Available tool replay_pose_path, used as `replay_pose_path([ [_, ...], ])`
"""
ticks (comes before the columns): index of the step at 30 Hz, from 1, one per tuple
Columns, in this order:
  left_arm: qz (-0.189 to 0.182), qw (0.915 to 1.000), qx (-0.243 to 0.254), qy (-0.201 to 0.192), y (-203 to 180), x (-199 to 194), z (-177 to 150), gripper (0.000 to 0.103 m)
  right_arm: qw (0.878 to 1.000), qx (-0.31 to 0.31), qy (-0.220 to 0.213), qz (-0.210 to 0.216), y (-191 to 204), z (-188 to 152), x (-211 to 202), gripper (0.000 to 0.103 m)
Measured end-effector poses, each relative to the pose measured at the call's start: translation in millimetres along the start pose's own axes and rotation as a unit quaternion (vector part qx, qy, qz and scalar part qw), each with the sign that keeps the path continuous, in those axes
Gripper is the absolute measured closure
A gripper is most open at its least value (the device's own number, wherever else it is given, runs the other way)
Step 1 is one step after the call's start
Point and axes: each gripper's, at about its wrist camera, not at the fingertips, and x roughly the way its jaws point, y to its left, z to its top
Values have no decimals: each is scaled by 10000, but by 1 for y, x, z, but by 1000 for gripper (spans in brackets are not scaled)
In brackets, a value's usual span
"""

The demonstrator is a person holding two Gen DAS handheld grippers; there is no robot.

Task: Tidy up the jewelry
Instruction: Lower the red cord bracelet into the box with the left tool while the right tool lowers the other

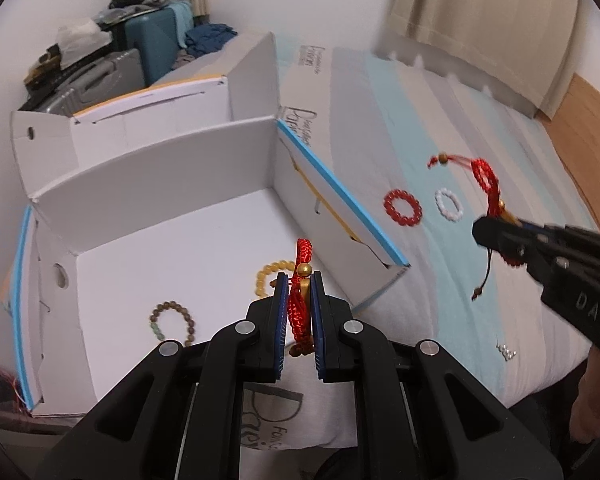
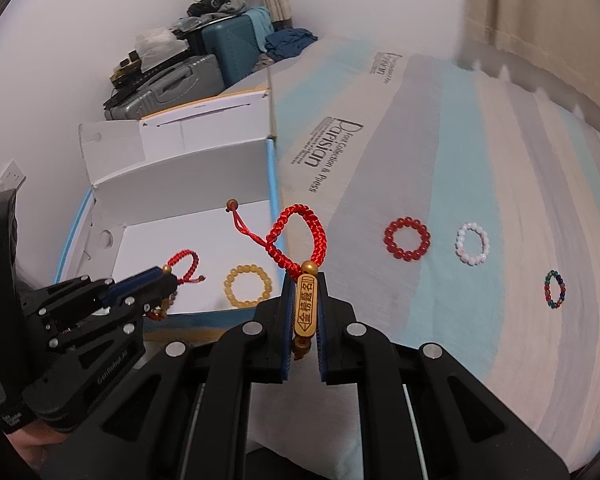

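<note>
Both grippers are gripping red braided bracelets beside the white box.

On the left, the white box [image 1: 172,168] is sitting open on the striped bed cover [image 1: 380,120], holding a brown bead bracelet [image 1: 172,322] and a yellow bead bracelet [image 2: 249,286]. The left gripper [image 1: 300,300] is hanging over the box's near right part, jaws nearly closed, pinching a red braided bracelet [image 1: 303,252]. Further right, the right gripper [image 2: 305,304] is clamping tight on the gold tag [image 2: 306,306] of a second red braided bracelet [image 2: 296,232]. Beyond it, a red bead bracelet [image 2: 407,239], a white bead bracelet [image 2: 473,244] and a multicoloured bead bracelet [image 2: 555,289] are lying apart on the cover.
</note>
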Motion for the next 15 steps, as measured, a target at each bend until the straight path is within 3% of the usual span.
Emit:
replay_pose_path([
  [15, 444, 9961, -759, -115, 83, -24, -8, 92, 9982, -491, 30, 336, 78, 11, 18, 94],
])
